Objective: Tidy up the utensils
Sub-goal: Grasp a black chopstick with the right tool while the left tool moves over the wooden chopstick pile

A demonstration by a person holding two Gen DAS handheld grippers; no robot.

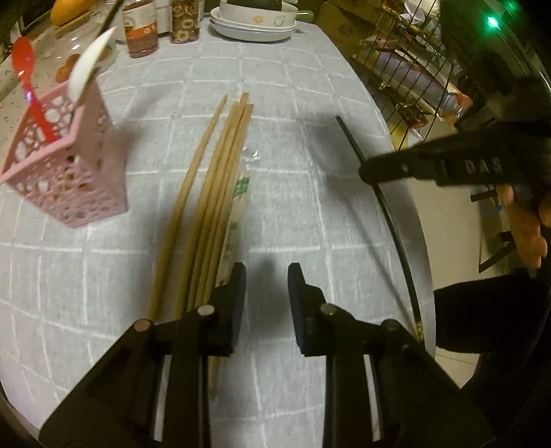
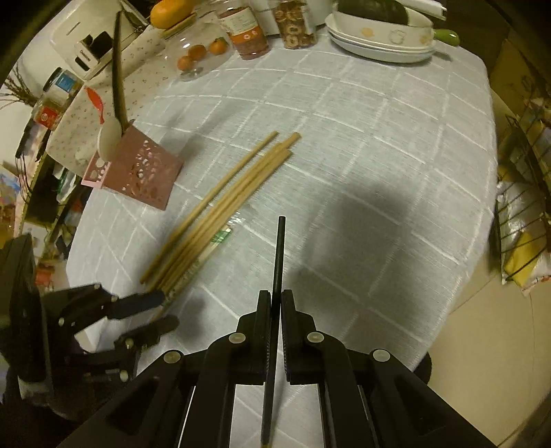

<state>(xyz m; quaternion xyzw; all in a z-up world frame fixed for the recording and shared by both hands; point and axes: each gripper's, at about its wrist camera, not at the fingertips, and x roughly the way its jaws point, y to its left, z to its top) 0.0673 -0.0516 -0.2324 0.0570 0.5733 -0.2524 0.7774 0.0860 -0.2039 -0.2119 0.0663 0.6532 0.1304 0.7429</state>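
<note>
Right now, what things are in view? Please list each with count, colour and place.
holder: one, pink, table's left
spoons: two, white and red, in holder
wooden chopsticks: about five, tan, mid-table
black chopstick: one, in right gripper
plates: stack, white, far edge
jars: two, far edge
oranges: three, far left
tablecloth: one, grey check
left gripper: open, near wooden chopsticks
right gripper: shut on black chopstick

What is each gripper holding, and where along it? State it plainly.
The right gripper is shut on the black chopstick, clamped partway along its length, toward the near end. The left gripper is open, holding nothing.
</note>
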